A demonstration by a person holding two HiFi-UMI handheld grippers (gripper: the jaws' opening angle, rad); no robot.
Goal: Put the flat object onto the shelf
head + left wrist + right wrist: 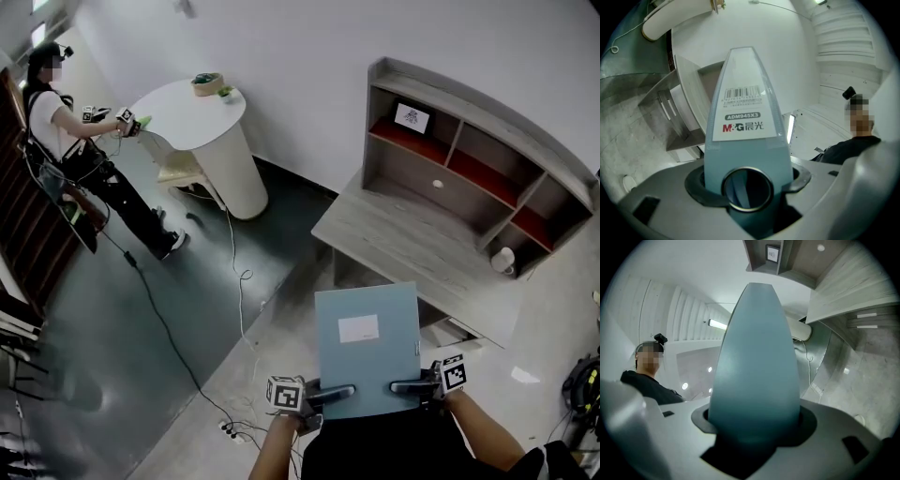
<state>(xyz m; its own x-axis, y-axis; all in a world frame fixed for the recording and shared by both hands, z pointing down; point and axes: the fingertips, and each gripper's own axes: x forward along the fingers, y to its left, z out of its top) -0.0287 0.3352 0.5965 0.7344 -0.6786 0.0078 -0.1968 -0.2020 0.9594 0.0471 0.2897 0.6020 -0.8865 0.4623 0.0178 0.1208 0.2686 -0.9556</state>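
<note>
Now: file box in transit, held short of the shelf

**Head view.** The flat object is a pale blue file box (367, 347). I hold it roughly level in front of the shelf (469, 178), above the floor and well apart from the shelf's broad lower board. The left gripper (333, 392) clamps the edge farthest from the shelf at one corner, and the right gripper (408, 385) clamps the same edge at the other corner. A white label faces up.

**Left gripper view.** The jaws are closed on the file box's spine, with the pads on either side of its metal finger ring (747, 188). The printed label points away toward the shelf.

**Right gripper view.** The jaws are likewise pressed on the box's plain rounded edge. The shelf's upper bays lie beyond the far tip of the box.

**Step in hand (my reading).** This is the carry toward the shelf; placement has not yet begun.

**Next move (my reading).** I should advance both grippers together so the box does not twist between them. The edge nearest the shelf should go first and stay level. I should set the box on the lower board or in a bay wide enough to take it before loosening either grip.
</note>
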